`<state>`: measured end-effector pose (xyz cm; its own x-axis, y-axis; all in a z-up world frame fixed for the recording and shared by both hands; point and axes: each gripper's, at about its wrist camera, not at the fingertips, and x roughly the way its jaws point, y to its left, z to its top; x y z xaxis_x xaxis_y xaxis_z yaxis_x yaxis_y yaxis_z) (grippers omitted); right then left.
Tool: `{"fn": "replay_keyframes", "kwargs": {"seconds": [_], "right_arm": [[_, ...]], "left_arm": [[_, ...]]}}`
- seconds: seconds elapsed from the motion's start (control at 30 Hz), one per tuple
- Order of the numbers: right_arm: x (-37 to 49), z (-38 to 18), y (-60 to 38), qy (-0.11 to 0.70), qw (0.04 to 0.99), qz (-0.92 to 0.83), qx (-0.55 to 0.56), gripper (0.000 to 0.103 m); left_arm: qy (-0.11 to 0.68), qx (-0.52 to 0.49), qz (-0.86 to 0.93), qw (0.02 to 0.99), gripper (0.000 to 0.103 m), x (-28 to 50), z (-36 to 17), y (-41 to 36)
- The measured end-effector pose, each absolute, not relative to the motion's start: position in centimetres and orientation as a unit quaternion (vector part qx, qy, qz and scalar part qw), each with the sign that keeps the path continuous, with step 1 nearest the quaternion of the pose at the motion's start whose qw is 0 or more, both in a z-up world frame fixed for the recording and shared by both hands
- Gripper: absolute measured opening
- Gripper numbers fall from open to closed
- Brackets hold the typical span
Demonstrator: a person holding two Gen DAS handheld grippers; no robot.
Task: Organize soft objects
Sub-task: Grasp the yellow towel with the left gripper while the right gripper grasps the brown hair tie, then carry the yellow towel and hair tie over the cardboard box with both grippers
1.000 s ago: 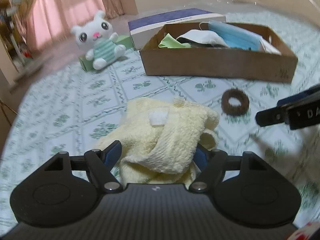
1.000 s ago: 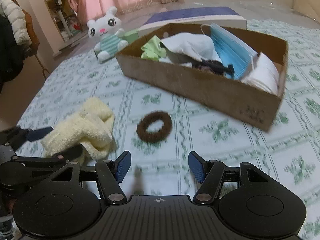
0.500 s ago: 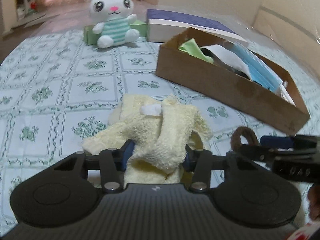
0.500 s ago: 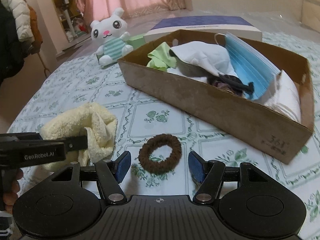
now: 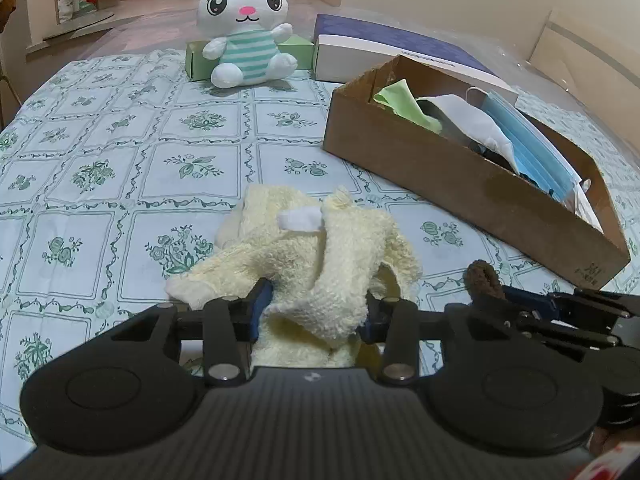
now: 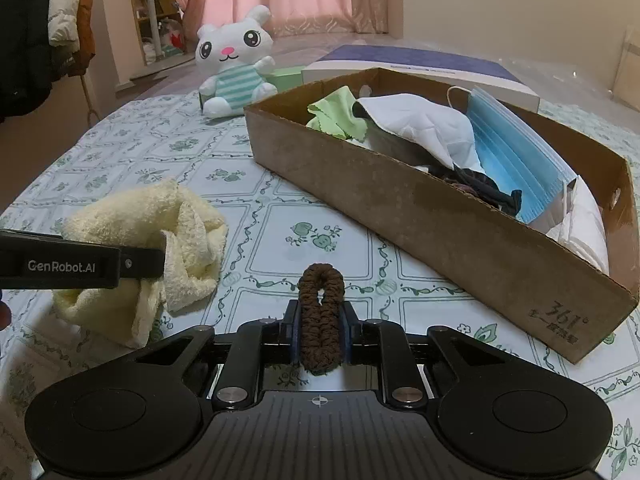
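The left tool is closing, its jaws pressing a crumpled cream terry towel that lies on the green-flowered cloth surface. The right tool is closing too, squeezing a brown fuzzy hair scrunchie flat between its jaws, just beside the long brown cardboard box of soft things

my left gripper arm reads "genrobot.ai"; cardboard box end wall is printed "361°".
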<state>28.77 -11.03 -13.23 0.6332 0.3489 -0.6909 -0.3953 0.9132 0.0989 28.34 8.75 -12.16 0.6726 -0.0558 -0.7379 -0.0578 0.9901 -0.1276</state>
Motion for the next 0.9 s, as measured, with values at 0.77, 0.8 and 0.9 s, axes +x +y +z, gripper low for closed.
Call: {"fn": "replay_keyframes", "kwargs": {"seconds": [0.77,0.8,0.9], "right_arm": [[25.5,-6.7,-14.9,0.341,0.911,0.230,0.019,0.018],[25.5,-6.3,-15.1,0.337,0.913,0.230,0.021,0.018],[25.5,-5.2,-15.7,0.325,0.917,0.228,0.026,0.018]], "left_arm": [[0.367,-0.094,-0.025,0.925,0.027,24.4,-6.3,7.5],[0.361,-0.094,-0.029,0.927,0.027,24.4,-5.7,7.3],[0.341,-0.092,-0.044,0.934,0.027,24.6,-3.8,6.5]]}}
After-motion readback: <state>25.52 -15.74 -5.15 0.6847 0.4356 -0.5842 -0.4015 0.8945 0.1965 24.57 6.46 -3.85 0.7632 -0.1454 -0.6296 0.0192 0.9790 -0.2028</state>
